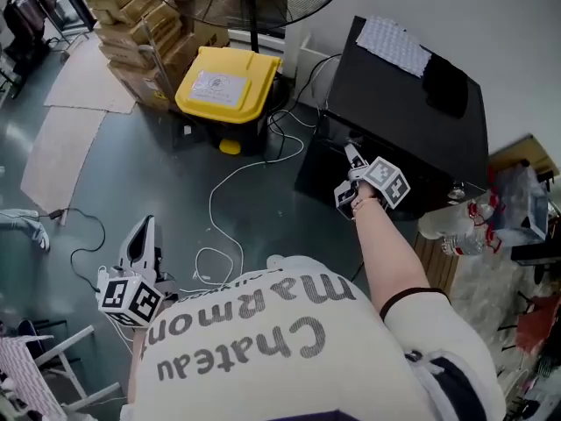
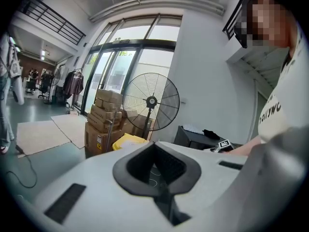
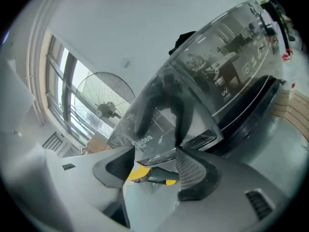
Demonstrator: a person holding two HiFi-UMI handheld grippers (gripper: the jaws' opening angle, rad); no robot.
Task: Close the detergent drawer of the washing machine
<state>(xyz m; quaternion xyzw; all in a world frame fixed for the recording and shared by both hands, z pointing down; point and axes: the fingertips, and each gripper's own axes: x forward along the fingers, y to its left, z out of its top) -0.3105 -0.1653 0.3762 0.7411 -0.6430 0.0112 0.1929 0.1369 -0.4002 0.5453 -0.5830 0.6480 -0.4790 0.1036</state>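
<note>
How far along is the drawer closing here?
Done: right gripper is at the washing machine. In hand: its open jaws sit at the detergent drawer front, which still looks pulled out. Left: pushing it flush. Left gripper hangs aside, shut.

Black washing machine [image 1: 377, 103], detergent drawer [image 3: 161, 151] pulled out

Bright, daylit indoor scene in three views.
Daylight pours through tall windows [image 2: 120, 76]; both gripper views curve and darken at the edges; reflections streak the glossy washing machine [image 3: 231, 66].
</note>
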